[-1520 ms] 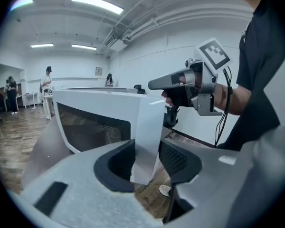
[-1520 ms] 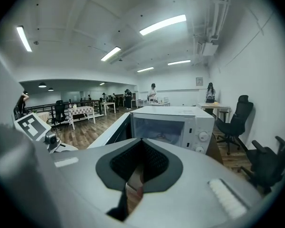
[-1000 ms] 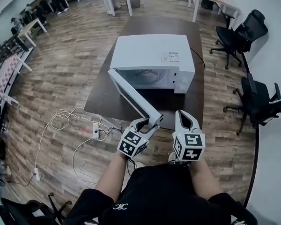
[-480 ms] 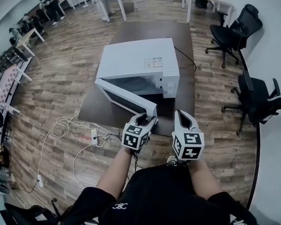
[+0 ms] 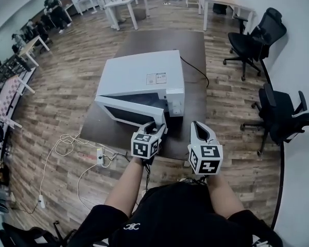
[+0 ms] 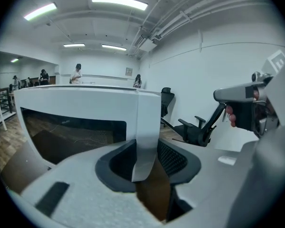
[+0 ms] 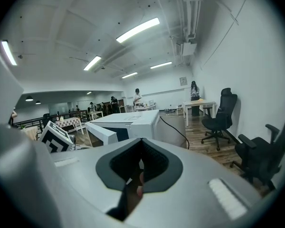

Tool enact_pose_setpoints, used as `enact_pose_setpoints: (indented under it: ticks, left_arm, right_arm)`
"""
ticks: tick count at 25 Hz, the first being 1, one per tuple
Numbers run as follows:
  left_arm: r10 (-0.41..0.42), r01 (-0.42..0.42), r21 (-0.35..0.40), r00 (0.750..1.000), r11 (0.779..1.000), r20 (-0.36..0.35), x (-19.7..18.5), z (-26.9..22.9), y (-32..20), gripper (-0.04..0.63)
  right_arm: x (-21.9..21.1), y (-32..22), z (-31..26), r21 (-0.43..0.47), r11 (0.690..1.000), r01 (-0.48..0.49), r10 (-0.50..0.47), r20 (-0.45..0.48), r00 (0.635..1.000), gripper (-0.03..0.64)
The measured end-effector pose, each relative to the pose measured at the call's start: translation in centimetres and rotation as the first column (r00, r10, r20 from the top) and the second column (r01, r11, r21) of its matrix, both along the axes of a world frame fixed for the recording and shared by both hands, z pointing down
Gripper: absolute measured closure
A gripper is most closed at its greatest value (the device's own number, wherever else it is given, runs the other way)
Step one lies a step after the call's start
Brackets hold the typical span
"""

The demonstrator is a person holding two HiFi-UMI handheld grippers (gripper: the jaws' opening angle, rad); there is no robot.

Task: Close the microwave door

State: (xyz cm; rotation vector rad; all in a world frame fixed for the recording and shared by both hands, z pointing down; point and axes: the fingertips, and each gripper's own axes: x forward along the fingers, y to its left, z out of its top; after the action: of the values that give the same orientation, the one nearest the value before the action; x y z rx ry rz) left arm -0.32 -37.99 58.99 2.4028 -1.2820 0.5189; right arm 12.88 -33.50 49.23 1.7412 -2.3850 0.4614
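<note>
Two grippers, one in each of my hands, sit at the near edge of a dark brown table (image 5: 193, 50). Left gripper (image 5: 155, 126): the jaws are spread apart and straddle the free edge of the microwave door (image 5: 134, 112). The left gripper view shows that white edge upright in the gap, nearer the left-hand jaw; I cannot tell whether it touches the pad. Right gripper (image 5: 196, 125): the jaws are drawn together on nothing. It is held just beside the left one, in front of the control-panel side and apart from the appliance. Microwave (image 5: 144, 76): white, resting on the near half of the table. Its door is hinged on the left and stands ajar by a narrow wedge, with the dark window facing me. A black cable (image 5: 193, 68) runs from behind the microwave across the tabletop. Two black office chairs (image 5: 257, 35) stand on the wood floor to the right. A white power strip (image 5: 100, 156) with loose cords lies on the floor to the left.
</note>
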Motion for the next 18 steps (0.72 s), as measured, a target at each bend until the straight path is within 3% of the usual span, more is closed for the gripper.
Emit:
enact_pose_setpoints:
  ticks: [18]
  left_arm:
    - [-0.088,0.088,0.007,0.996,0.996,-0.004,2.0,-0.3,-7.4,0.463]
  right_arm:
    - [2.8,-4.0,0.5,0.004,0.998,0.055,-0.055,-0.038,0.998,0.609]
